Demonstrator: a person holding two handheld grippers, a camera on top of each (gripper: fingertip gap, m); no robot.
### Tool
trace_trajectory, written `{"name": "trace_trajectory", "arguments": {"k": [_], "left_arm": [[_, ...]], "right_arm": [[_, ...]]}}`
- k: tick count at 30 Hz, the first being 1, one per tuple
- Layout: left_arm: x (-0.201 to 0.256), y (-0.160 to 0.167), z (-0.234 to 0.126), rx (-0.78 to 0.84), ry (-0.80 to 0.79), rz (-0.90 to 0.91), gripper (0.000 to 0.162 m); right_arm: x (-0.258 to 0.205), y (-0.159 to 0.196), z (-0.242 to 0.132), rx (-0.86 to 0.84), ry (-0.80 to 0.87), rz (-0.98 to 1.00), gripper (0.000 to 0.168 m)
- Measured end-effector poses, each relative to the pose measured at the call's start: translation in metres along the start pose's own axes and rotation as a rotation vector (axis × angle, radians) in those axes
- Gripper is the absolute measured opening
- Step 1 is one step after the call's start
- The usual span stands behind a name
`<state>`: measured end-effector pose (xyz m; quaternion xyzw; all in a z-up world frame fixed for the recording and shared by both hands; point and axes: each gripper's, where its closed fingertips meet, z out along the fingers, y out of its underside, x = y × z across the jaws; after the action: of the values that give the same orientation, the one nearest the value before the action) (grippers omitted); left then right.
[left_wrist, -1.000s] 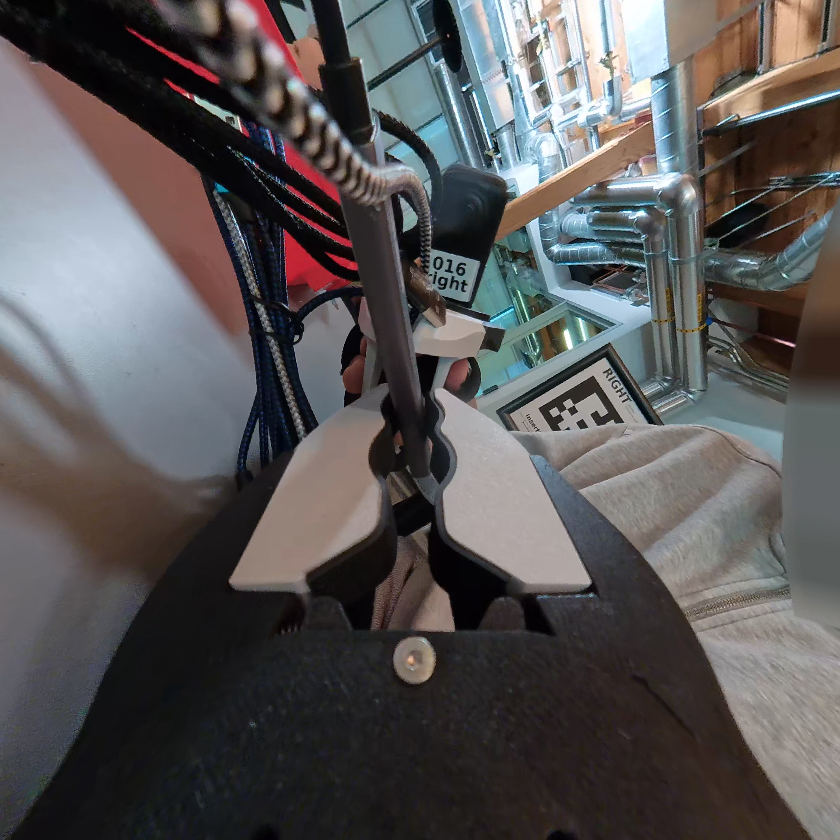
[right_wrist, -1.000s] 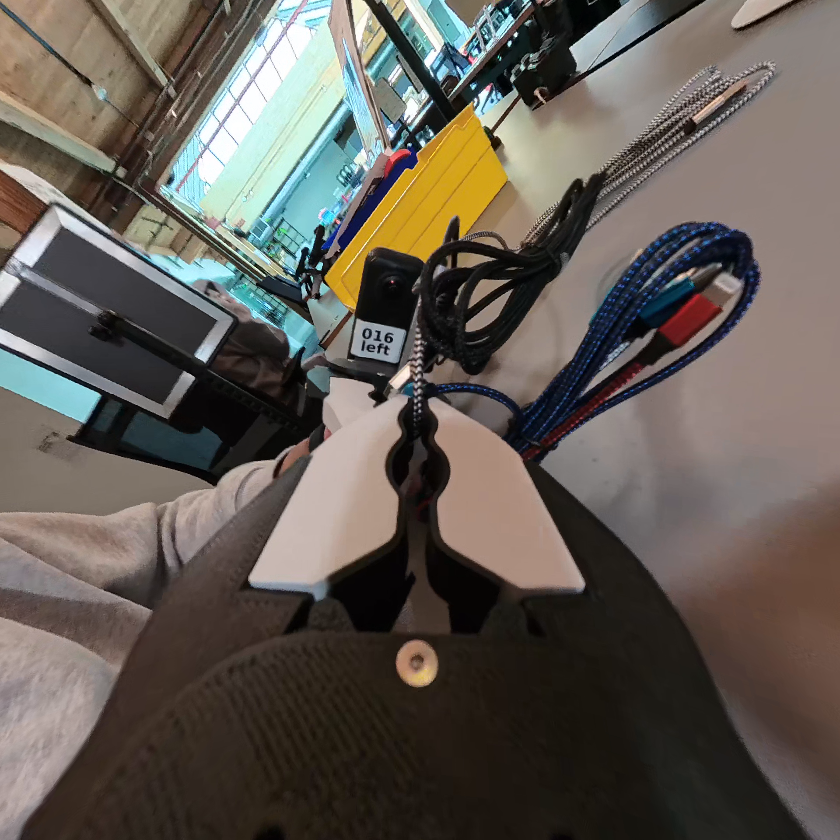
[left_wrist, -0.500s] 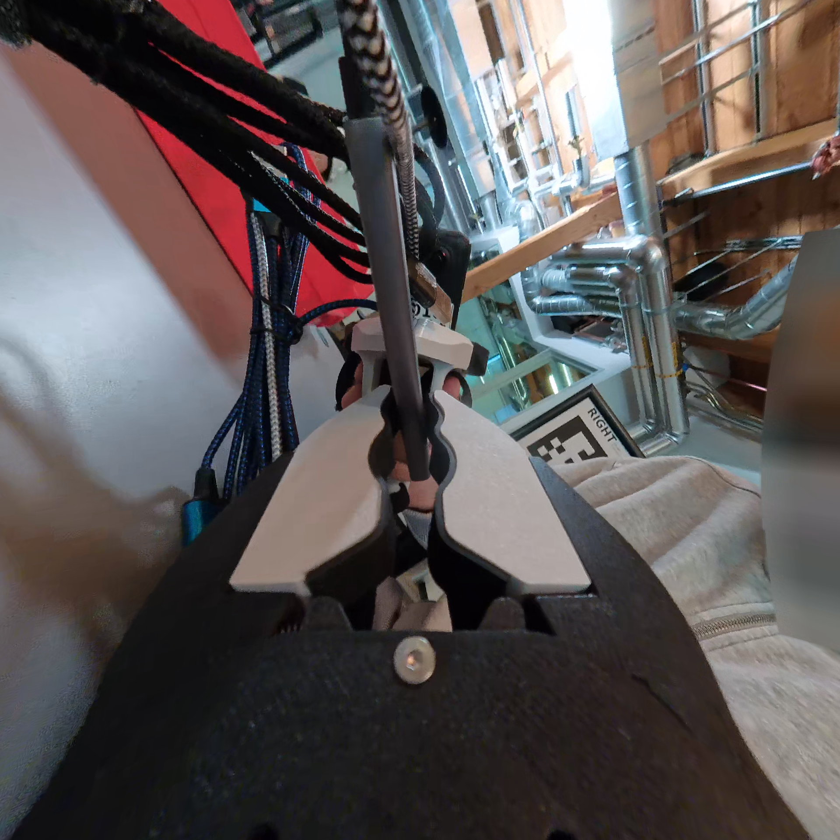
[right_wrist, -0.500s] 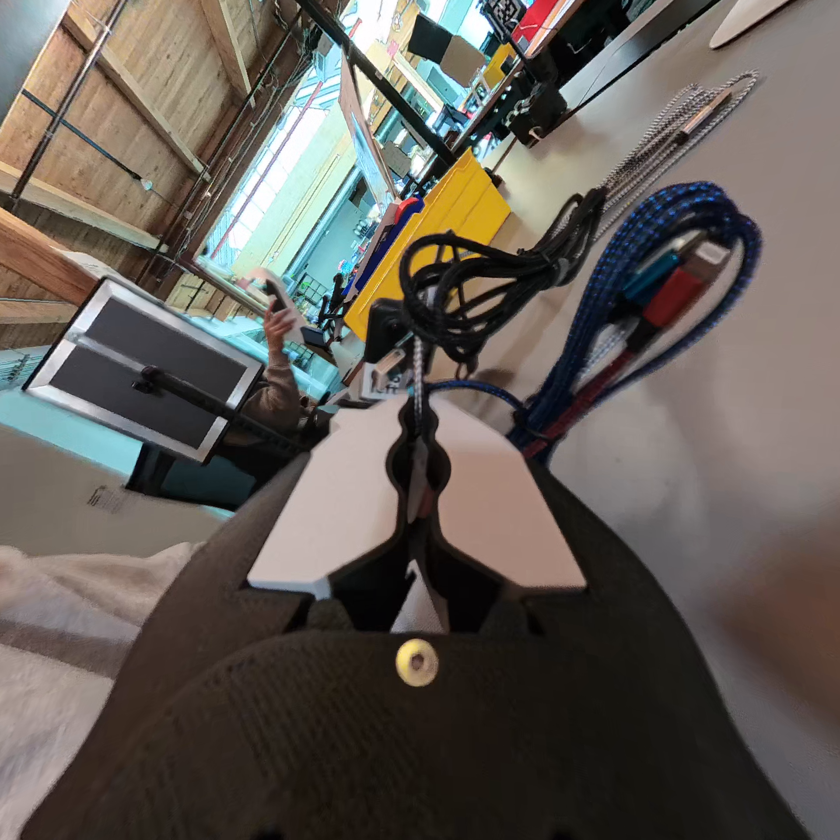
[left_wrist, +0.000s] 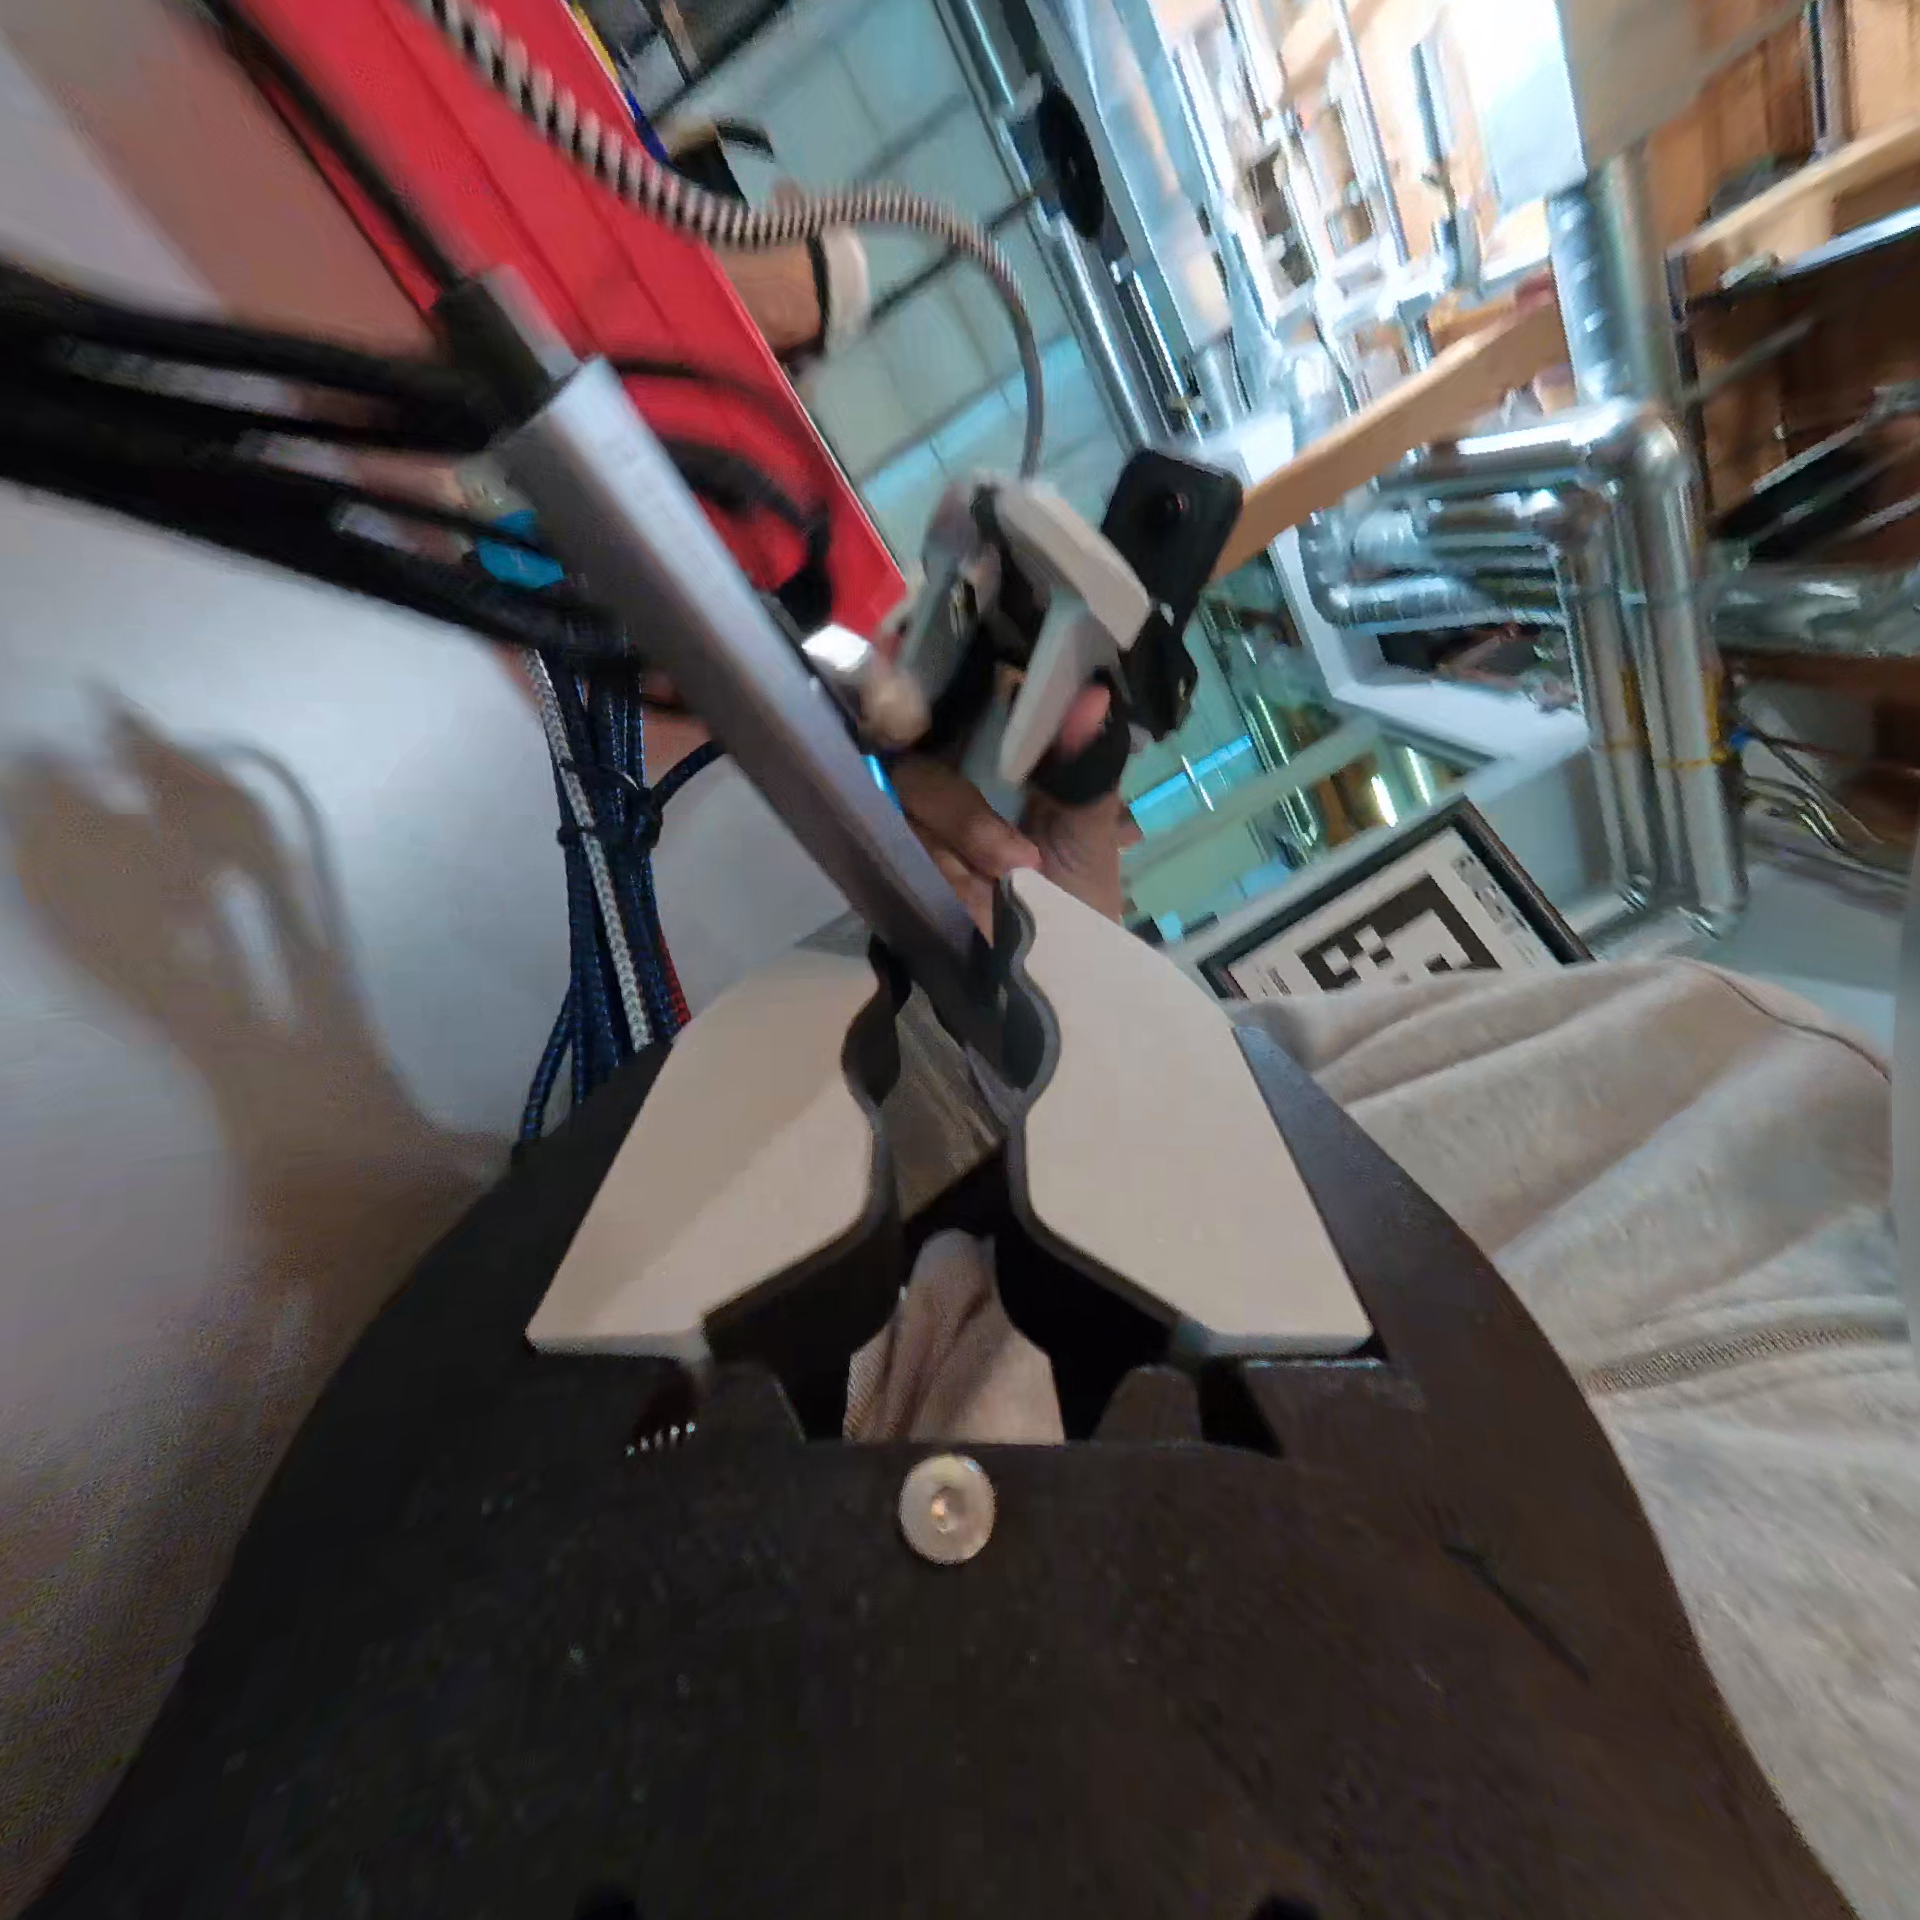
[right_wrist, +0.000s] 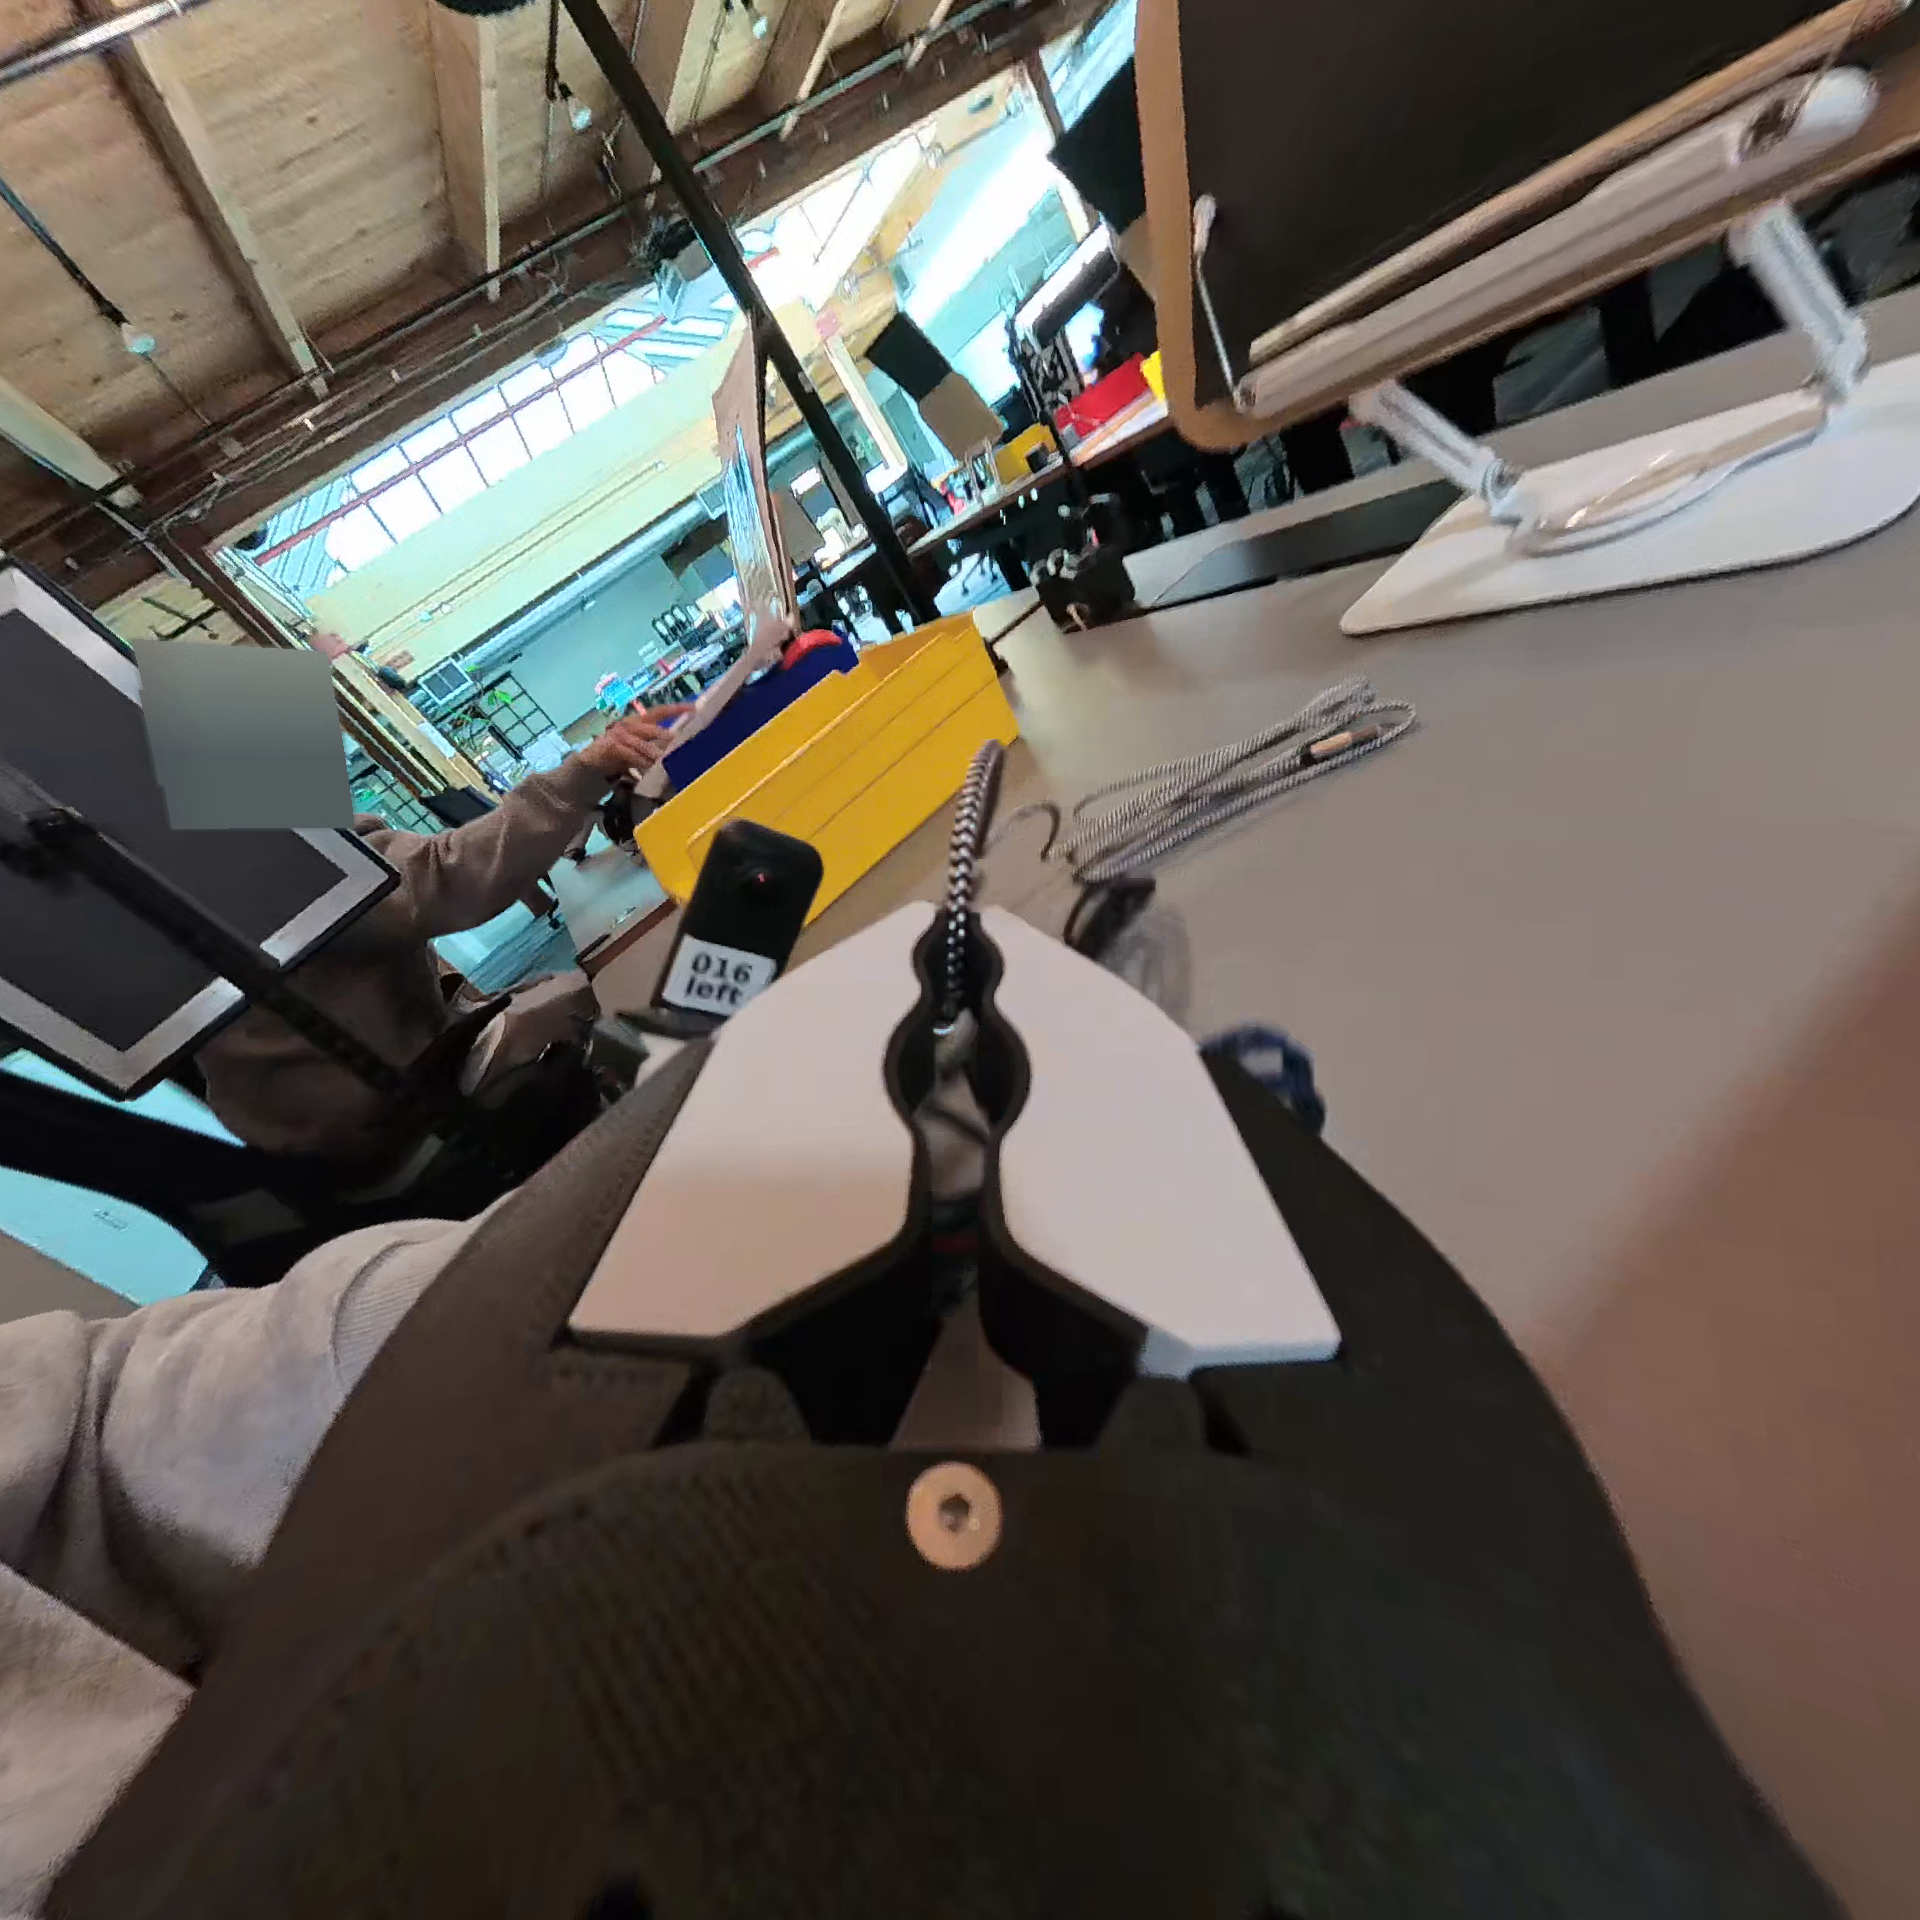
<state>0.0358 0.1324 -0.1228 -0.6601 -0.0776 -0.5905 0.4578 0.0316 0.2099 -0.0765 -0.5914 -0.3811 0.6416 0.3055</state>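
My left gripper (left_wrist: 951, 925) is shut on a slim grey metal bar (left_wrist: 727, 665) that slants up to the left; a black cable leaves its far end. My right gripper (right_wrist: 956, 935) is shut on a black-and-white braided cable (right_wrist: 966, 831) that sticks out past the fingertips. In the left wrist view the right gripper (left_wrist: 966, 675) is held just beyond the bar, with the braided cable (left_wrist: 644, 177) arcing over it and a silver plug (left_wrist: 862, 675) close to the bar. I cannot tell whether the plug touches the bar. The left gripper's camera (right_wrist: 743, 904) shows in the right wrist view.
Blue braided cables (left_wrist: 603, 831) and black cables (left_wrist: 208, 395) lie on the grey table (left_wrist: 260, 727) by a red bin (left_wrist: 644, 260). The right wrist view shows a yellow bin (right_wrist: 852, 748), a coiled braided cable (right_wrist: 1226, 779), a monitor stand (right_wrist: 1621, 520) and a person behind. The left gripper's tips are roughly 9 cm from the right gripper's.
The right gripper has drawn away from the left one and swung up, from the cable bundles toward the yellow bin and monitor. The grey bar in my left gripper now leans to the left.
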Motion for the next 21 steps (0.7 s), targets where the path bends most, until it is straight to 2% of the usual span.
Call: {"name": "trace_trajectory", "arguments": {"k": [3,6,10,13,17,19,21], "left_arm": [[0.005,0.016,0.01,-0.104,0.039,-0.006,0.018],[0.006,0.014,0.012,-0.077,0.056,-0.02,0.018],[0.002,-0.002,0.001,0.02,0.069,-0.054,0.017],[-0.003,-0.012,-0.008,0.051,0.036,-0.048,0.018],[-0.007,-0.017,-0.017,0.066,0.02,-0.075,0.019],[-0.008,-0.018,-0.02,0.072,0.025,-0.09,0.019],[-0.009,-0.018,-0.023,0.068,0.026,-0.096,0.019]], "right_arm": [[-0.005,-0.022,0.004,0.053,-0.026,-0.065,0.002],[-0.008,-0.031,0.023,0.003,-0.012,-0.18,0.002],[-0.004,-0.041,0.065,-0.09,0.011,-0.296,0.004],[0.003,-0.059,0.111,-0.132,-0.012,-0.376,0.001],[0.046,-0.046,0.182,-0.38,0.022,-0.434,0.002],[0.073,-0.03,0.206,-0.509,0.059,-0.449,0.017],[0.095,-0.019,0.213,-0.636,0.113,-0.447,0.028]]}}
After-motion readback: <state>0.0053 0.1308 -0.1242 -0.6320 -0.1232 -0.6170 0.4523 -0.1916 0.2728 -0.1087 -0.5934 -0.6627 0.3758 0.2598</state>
